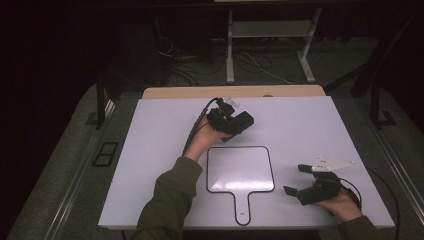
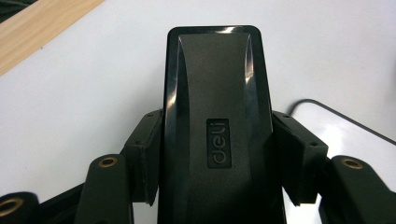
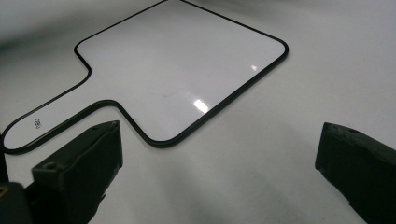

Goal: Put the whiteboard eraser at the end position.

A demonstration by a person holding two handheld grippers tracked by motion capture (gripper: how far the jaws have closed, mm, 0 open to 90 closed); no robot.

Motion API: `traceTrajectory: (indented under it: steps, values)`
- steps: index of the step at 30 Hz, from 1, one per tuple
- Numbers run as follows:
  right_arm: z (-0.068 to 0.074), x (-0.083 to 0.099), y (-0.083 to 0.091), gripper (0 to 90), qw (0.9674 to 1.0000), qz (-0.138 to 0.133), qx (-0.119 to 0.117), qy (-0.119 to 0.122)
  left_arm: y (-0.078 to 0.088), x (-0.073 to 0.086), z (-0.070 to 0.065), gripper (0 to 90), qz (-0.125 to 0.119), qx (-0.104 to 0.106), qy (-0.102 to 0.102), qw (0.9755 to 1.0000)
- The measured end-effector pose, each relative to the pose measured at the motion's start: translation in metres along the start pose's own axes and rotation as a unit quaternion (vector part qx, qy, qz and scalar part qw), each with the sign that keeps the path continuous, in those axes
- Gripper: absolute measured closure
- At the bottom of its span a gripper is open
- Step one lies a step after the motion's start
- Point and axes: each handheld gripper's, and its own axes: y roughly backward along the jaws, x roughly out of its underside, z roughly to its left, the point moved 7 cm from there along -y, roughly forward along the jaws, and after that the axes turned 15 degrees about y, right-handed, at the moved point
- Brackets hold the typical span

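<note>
Left hand-held gripper (image 1: 239, 121) clamps a black eraser block (image 2: 217, 126) above the white desk (image 1: 310, 125), just beyond the paddle-shaped whiteboard (image 1: 240, 170). Right hand-held gripper (image 1: 300, 180), jaws wide and empty, rests right of the board. Nothing lies between eraser and board.

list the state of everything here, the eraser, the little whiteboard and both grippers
eraser: clamped between the left gripper's pads, held off the table
small whiteboard: lying flat on the table, wiped clean, handle toward the person
left gripper: shut on the eraser
right gripper: open, empty, beside the whiteboard
</note>
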Motion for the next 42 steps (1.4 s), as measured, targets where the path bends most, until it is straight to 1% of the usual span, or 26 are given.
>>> traceTrajectory:
  steps: [1, 4, 5, 6, 9, 12, 13, 15, 16, 17, 18, 21, 22, 23, 24, 27, 31, 33, 35, 39, 40, 42]
  values:
    - [0.000, 0.000, 0.000, 0.0, 1.0000, 0.000, 0.000, 0.000, -0.003, -0.001, 0.002, 39.2, -0.001, 0.000, 0.006, 1.0000]
    - [0.000, 0.000, 0.000, 0.0, 1.0000, -0.001, 0.000, 0.000, -0.012, -0.003, 0.009, 39.2, -0.004, -0.006, 0.015, 0.9999]
    - [0.000, 0.000, 0.000, 0.0, 1.0000, -0.001, 0.000, 0.000, -0.015, -0.002, 0.011, 39.2, 0.002, -0.008, 0.014, 0.9999]
    - [0.000, 0.000, 0.000, 0.0, 1.0000, -0.001, -0.001, 0.000, -0.018, -0.003, 0.014, 39.2, 0.006, -0.008, 0.008, 0.9999]
    - [0.000, 0.000, 0.000, 0.0, 1.0000, -0.001, -0.001, 0.000, -0.026, -0.003, 0.020, 39.2, 0.014, -0.016, 0.012, 0.9997]
    - [0.000, 0.000, 0.000, 0.0, 1.0000, -0.002, -0.001, -0.001, -0.032, -0.005, 0.025, 39.1, 0.014, -0.019, 0.015, 0.9996]
    - [0.000, 0.000, 0.000, 0.0, 1.0000, -0.002, -0.002, -0.001, -0.035, -0.006, 0.027, 39.1, 0.015, -0.022, 0.017, 0.9995]
    - [-0.001, 0.001, 0.000, 0.0, 1.0000, -0.002, -0.002, -0.001, -0.039, -0.006, 0.029, 39.1, 0.013, -0.021, 0.022, 0.9994]
    - [-0.001, 0.001, 0.000, 0.0, 1.0000, -0.002, -0.002, -0.002, -0.042, -0.006, 0.031, 39.1, 0.014, -0.025, 0.024, 0.9993]
    - [-0.001, 0.001, 0.000, 0.0, 1.0000, -0.002, -0.001, -0.002, -0.044, -0.006, 0.032, 39.1, 0.019, -0.027, 0.021, 0.9992]
    - [-0.001, 0.001, 0.000, 0.0, 1.0000, -0.002, -0.001, -0.003, -0.047, -0.005, 0.032, 39.1, 0.019, -0.028, 0.024, 0.9991]
    - [-0.001, 0.001, 0.001, 0.0, 1.0000, -0.002, -0.001, -0.003, -0.052, -0.004, 0.033, 39.1, 0.018, -0.032, 0.022, 0.9991]
    - [-0.001, 0.001, 0.001, 0.0, 1.0000, -0.003, -0.002, -0.002, -0.053, -0.004, 0.032, 39.1, 0.015, -0.030, 0.025, 0.9991]
    - [-0.001, 0.001, 0.001, 0.0, 1.0000, -0.003, -0.002, -0.002, -0.055, -0.004, 0.032, 39.0, 0.017, -0.030, 0.023, 0.9991]
    - [-0.001, 0.001, 0.001, 0.0, 1.0000, -0.003, -0.002, -0.002, -0.055, -0.003, 0.033, 39.0, 0.021, -0.032, 0.020, 0.9990]
    - [-0.001, 0.001, 0.001, 0.0, 1.0000, -0.003, -0.002, -0.002, -0.058, -0.003, 0.032, 39.0, 0.018, -0.035, 0.024, 0.9990]
    - [-0.001, 0.000, 0.001, 0.0, 1.0000, -0.004, -0.002, -0.002, -0.059, -0.001, 0.035, 38.9, 0.023, -0.039, 0.023, 0.9987]
    - [-0.001, 0.000, 0.001, 0.0, 1.0000, -0.004, -0.002, -0.002, -0.061, 0.000, 0.035, 38.8, 0.017, -0.037, 0.025, 0.9989]
    - [-0.001, 0.001, 0.001, 0.0, 1.0000, -0.003, -0.001, -0.002, -0.061, 0.000, 0.035, 38.8, 0.017, -0.036, 0.027, 0.9988]
    - [0.000, 0.001, 0.000, 0.0, 1.0000, -0.003, -0.003, 0.000, -0.061, 0.000, 0.035, 38.7, 0.017, -0.038, 0.020, 0.9989]
    - [0.001, 0.001, 0.000, 0.0, 1.0000, -0.002, -0.004, 0.001, -0.062, 0.000, 0.035, 38.6, 0.016, -0.037, 0.025, 0.9989]
    - [0.001, 0.001, -0.001, 0.0, 1.0000, 0.000, -0.006, 0.004, -0.061, 0.000, 0.035, 38.4, 0.017, -0.035, 0.026, 0.9989]
